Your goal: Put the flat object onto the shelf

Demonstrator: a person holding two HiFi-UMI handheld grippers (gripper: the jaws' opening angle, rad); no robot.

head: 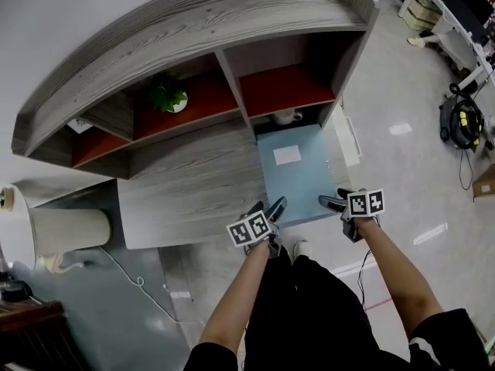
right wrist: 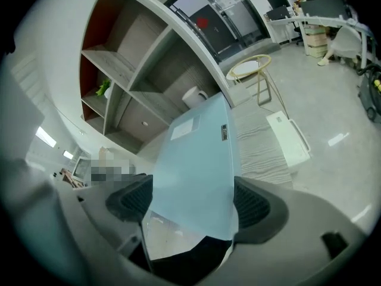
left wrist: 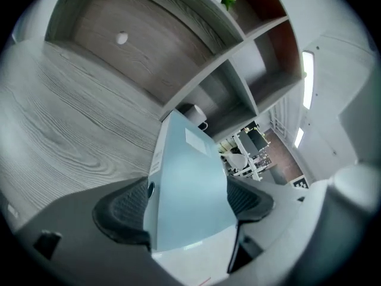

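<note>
A flat light-blue box [head: 296, 172] with a white label is held level between both grippers, in front of the grey wooden shelf [head: 193, 22] with red-backed compartments. My left gripper [head: 267, 209] is shut on its near left corner, and my right gripper [head: 336, 202] is shut on its near right corner. In the left gripper view the box [left wrist: 189, 177] fills the gap between the pads [left wrist: 125, 210] of the left gripper [left wrist: 190, 206]. In the right gripper view the box [right wrist: 199, 159] sits the same way in the right gripper [right wrist: 193, 202], pointing toward the shelf's [right wrist: 128, 76] lower compartments.
A small green plant [head: 168, 97] stands in a red compartment; a white pot [head: 285, 117] sits in the low one behind the box. A white cylinder [head: 66, 229] and cable [head: 139, 280] lie left. A white panel [head: 348, 137], vacuum [head: 462, 122] and round stool [right wrist: 253, 70] are right.
</note>
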